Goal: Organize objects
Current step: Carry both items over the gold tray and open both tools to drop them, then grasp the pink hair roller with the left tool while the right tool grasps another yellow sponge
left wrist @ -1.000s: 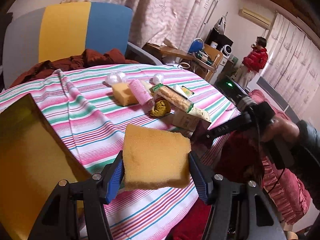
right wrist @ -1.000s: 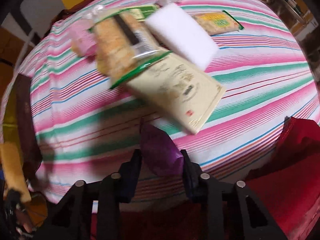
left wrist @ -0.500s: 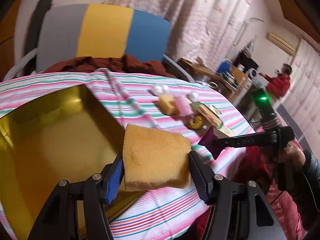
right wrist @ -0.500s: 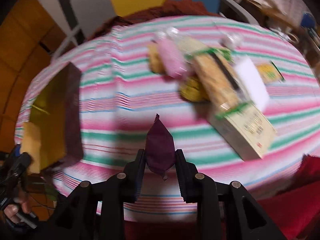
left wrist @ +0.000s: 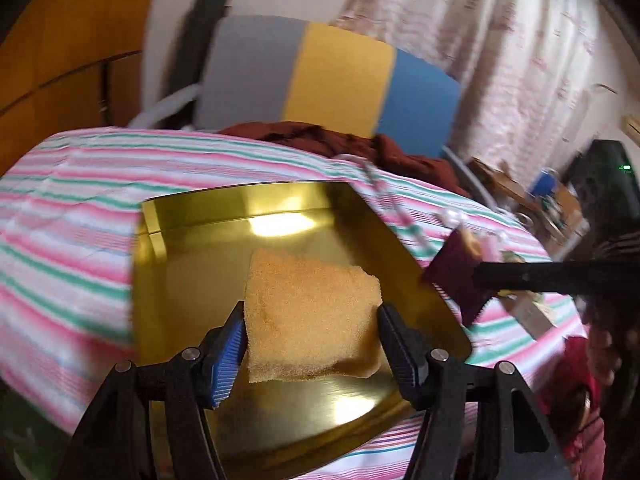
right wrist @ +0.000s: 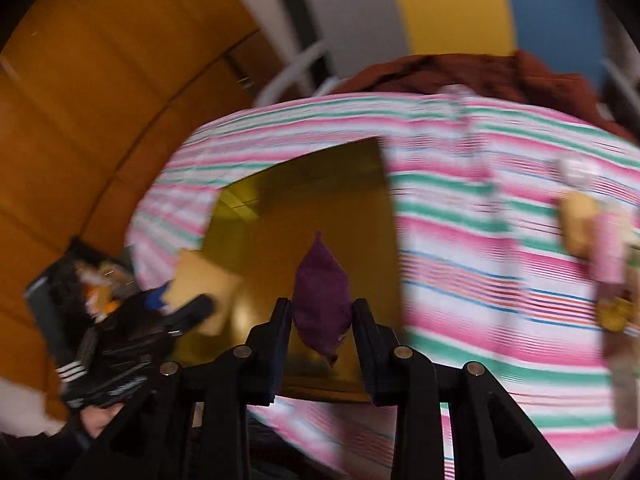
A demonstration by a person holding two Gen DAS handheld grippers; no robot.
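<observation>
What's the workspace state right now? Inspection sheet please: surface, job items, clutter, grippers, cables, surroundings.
Surface: round table under a striped tablecloth, pink, green and white.
Job's things: gold tray on the cloth; orange sponge held above it; purple pouch held over the tray's near edge.
Clutter: blurred pile at the far right of the table, a yellowish block and a pink packet among it; the rest too blurred to name.
Grippers: left gripper shut on the sponge; right gripper shut on the pouch.
Cables: nothing seen.
Surroundings: chair with grey, yellow and blue back, dark red cloth draped on it, patterned curtains, wooden panelling.
</observation>
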